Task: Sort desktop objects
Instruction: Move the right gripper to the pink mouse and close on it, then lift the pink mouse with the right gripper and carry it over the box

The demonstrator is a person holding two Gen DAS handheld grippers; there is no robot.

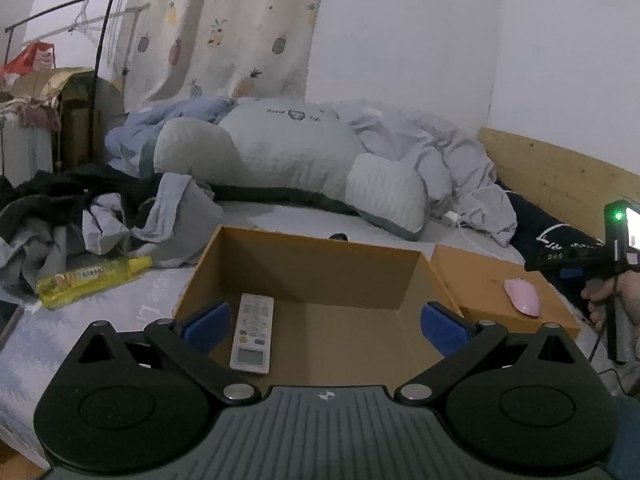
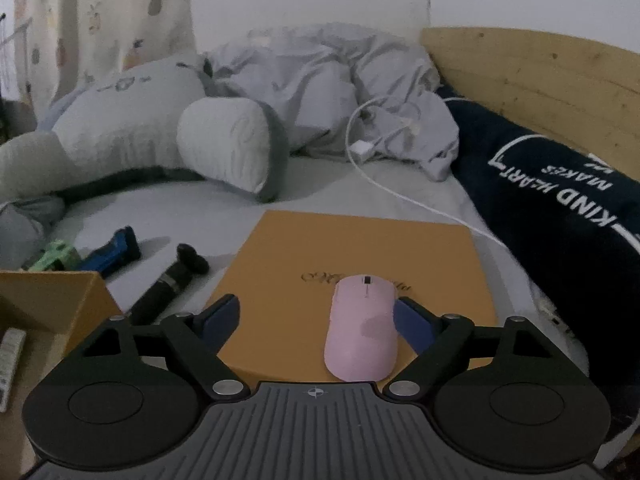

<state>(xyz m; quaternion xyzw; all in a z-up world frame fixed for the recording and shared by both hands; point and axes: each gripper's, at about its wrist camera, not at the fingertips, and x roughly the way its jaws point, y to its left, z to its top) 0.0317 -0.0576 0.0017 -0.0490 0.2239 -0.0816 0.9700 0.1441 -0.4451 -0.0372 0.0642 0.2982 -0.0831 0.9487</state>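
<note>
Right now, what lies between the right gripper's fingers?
In the right wrist view, the pink mouse sits on the box lid between the open right gripper fingers, close to one finger; not yet clamped.

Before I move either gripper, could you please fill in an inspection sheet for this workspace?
Surface: grey bed sheet, rumpled.
Job's things: white remote control lying flat inside the open cardboard box; pink mouse on the flat box lid.
Clutter: yellow spray bottle lying on the sheet; black cylindrical tool, blue tool and a green item beside the lid.
Grippers: left gripper jaws wide, above the box; right gripper jaws wide, mouse between them, contact unclear.
Cables: white charger cable trailing past the lid.
Surroundings: pillow, duvet, pineapple curtain, wooden headboard.
</note>
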